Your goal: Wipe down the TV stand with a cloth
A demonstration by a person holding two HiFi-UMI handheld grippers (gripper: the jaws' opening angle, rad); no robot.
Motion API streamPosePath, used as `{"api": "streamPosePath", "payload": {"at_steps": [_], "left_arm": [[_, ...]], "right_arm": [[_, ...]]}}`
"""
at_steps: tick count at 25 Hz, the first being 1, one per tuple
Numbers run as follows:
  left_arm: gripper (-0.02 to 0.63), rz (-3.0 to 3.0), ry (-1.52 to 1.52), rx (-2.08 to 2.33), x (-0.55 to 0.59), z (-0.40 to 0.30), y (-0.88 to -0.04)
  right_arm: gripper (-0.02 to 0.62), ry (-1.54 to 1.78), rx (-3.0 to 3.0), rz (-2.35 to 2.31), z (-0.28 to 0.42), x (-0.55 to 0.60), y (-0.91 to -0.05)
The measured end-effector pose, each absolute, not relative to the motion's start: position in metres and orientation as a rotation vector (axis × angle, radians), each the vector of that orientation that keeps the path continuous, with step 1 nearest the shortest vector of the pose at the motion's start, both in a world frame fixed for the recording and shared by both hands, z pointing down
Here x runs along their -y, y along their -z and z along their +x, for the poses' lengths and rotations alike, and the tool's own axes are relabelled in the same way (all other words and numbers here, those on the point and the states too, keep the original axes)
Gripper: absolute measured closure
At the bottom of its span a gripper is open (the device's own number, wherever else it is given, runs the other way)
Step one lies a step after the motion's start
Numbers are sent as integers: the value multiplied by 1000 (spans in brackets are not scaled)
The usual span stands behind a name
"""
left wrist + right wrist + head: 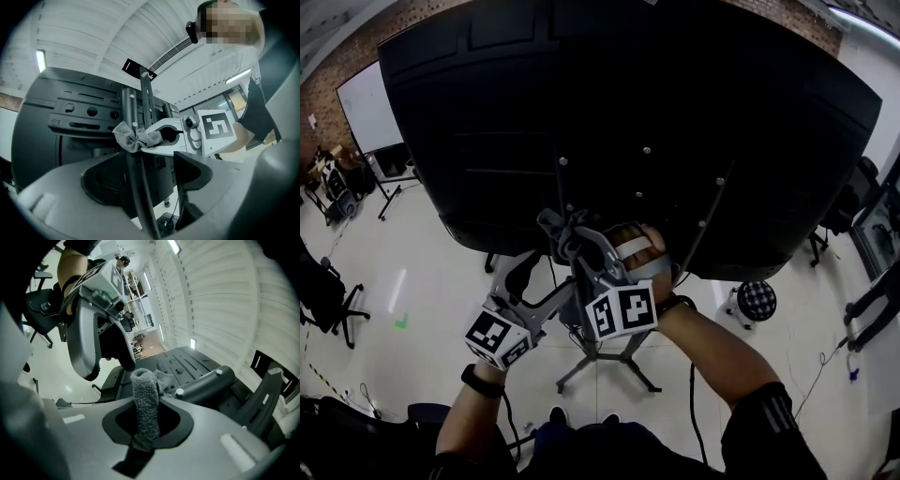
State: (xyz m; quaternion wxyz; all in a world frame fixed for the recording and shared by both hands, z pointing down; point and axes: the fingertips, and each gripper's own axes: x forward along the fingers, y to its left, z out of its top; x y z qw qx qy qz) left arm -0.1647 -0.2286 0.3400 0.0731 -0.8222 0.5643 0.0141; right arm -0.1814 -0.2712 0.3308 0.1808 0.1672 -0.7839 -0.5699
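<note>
Pale office floor [412,281] beneath black TV back [628,94]. Cloth [143,399] pressed on stand post [206,380], lying crosswise to post's long axis. Right gripper [143,437] clamps cloth, jaws closed. Left gripper [150,178] lower beside post, jaws apart, thin dark strut [138,187] between them. Wipe likely runs along post.

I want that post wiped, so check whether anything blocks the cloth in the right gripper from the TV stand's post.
Nothing visible blocks it. The right gripper is shut on the cloth, and the cloth's tip appears to rest against the post, beside a bolt.
</note>
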Motion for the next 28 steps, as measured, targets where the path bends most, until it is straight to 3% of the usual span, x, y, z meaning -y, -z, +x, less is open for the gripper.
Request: {"api": "streamPosePath", "payload": {"at_steps": [17,28], "left_arm": [[249,-2654,31,-1608,229,-180,-424],[239,-2831,84,-1542,225,-175,-501]], "right_arm": [[551,1511,2171,458,-195,265,-388],[551,1397,2045,392,-190,267,-492]]}}
